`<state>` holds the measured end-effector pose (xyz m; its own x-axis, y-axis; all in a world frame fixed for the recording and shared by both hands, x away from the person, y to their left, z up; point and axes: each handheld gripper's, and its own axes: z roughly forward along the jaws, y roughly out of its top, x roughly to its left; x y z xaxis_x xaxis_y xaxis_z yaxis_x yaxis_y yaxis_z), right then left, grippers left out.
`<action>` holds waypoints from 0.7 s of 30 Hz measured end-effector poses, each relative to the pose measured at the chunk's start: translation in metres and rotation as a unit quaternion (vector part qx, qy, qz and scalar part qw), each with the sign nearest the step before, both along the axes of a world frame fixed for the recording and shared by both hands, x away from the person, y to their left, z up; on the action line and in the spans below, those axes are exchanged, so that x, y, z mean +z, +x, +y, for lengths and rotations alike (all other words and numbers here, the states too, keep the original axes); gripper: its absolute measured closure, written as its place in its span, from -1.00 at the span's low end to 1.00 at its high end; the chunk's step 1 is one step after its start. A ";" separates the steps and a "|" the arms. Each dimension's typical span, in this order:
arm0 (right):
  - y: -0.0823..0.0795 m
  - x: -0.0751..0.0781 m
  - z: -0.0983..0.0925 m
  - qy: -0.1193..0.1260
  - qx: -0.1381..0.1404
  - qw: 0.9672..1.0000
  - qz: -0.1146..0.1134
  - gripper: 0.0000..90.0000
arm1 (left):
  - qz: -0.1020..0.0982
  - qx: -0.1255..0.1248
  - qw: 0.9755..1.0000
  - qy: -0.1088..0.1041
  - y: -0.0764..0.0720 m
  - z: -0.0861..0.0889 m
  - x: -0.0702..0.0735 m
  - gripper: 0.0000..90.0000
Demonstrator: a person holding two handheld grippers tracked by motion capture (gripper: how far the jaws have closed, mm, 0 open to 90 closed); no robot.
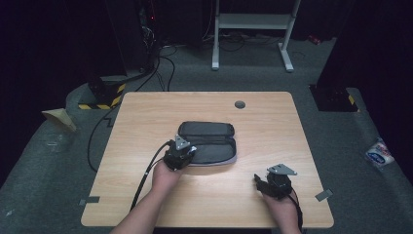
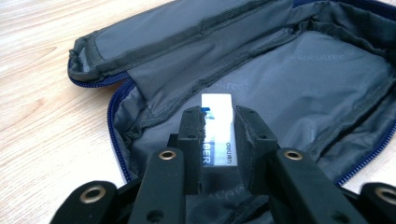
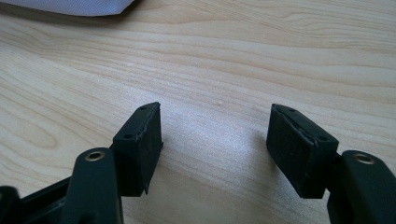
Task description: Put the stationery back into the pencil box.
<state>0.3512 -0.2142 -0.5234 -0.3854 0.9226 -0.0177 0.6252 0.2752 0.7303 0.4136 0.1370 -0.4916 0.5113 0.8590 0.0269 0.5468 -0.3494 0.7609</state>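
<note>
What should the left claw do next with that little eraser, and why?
Probably lower it slightly and open. The left claw grips the eraser right over the open pencil case, so letting go should drop it onto the lining.

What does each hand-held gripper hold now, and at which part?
The left hand-held gripper clamps a white eraser by its long sides, above the open pencil case. The right hand-held gripper holds nothing.

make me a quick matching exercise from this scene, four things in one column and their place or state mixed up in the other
1 eraser
2 pencil case
3 left hand-held gripper
4 right hand-held gripper

a lying unzipped on the table
b jaws apart over bare wood
c pinched between two black jaws
d poised over the case's lining

Pairs: 1-c, 2-a, 3-d, 4-b
</note>
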 end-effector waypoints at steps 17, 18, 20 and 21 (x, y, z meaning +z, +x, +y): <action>0.000 0.000 0.000 0.001 0.000 1.000 0.001 -0.21 | -0.018 0.002 1.000 -0.020 -0.002 0.004 0.005 0.23; 0.000 0.000 0.000 0.000 0.000 1.000 0.001 -0.21 | -0.019 0.002 1.000 -0.022 -0.003 0.005 0.006 0.19; 0.000 0.000 0.000 0.000 0.000 1.000 0.001 -0.21 | -0.022 0.002 0.999 -0.026 -0.003 0.005 0.007 0.11; 0.000 0.000 0.000 0.000 0.000 1.000 0.001 -0.21 | -0.021 0.001 0.999 -0.027 -0.003 0.006 0.007 0.07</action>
